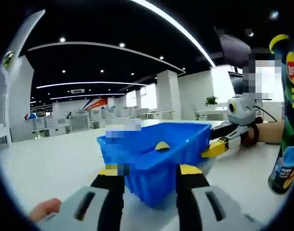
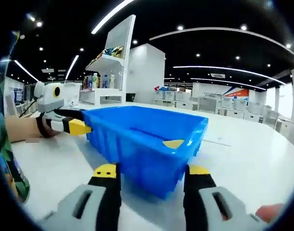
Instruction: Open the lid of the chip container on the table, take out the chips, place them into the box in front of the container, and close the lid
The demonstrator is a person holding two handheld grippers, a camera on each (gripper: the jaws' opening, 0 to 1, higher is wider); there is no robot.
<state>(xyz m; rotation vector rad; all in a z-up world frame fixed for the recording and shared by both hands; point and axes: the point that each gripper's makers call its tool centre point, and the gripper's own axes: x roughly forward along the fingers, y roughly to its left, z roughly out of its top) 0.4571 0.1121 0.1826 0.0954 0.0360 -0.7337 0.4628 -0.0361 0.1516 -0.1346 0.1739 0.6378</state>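
On the white table (image 1: 50, 163) stands a blue plastic box (image 1: 156, 154), and both grippers face it from opposite sides. In the left gripper view the left gripper (image 1: 150, 174) rises from the bottom with its two black, yellow-tipped jaws spread apart, one to each side of the box's near corner; nothing is held between them, and whether the tips touch the blue wall cannot be told. Inside the box, against the far wall, lies one pale yellow chip (image 1: 161, 146) (curved, its edge just peeking above the rim line). A fingertip shows at the lower left beside the gripper's grey body.

At the right edge of that view stands the chip container (image 1: 287, 115), an upright dark green tube with a yellow rim at its top and a printed label; it stands on the table just beside the box. Between it and the box the right gripper (image 1: 215, 148) reaches in, its yellow tip close to the box's far corner, a hand behind it.

In the right gripper view the right gripper (image 2: 152, 173) likewise has its jaws parted and empty, flanking the near corner of the box (image 2: 137, 144). The chip (image 2: 173, 143) lies in the box near its right-hand wall. The left gripper (image 2: 78, 126) comes in from the left, its yellow tip at the box's far corner. The container (image 2: 7, 159) shows as a blurred green strip at the left edge. Behind stand white shelves (image 2: 108, 72) with bottles.
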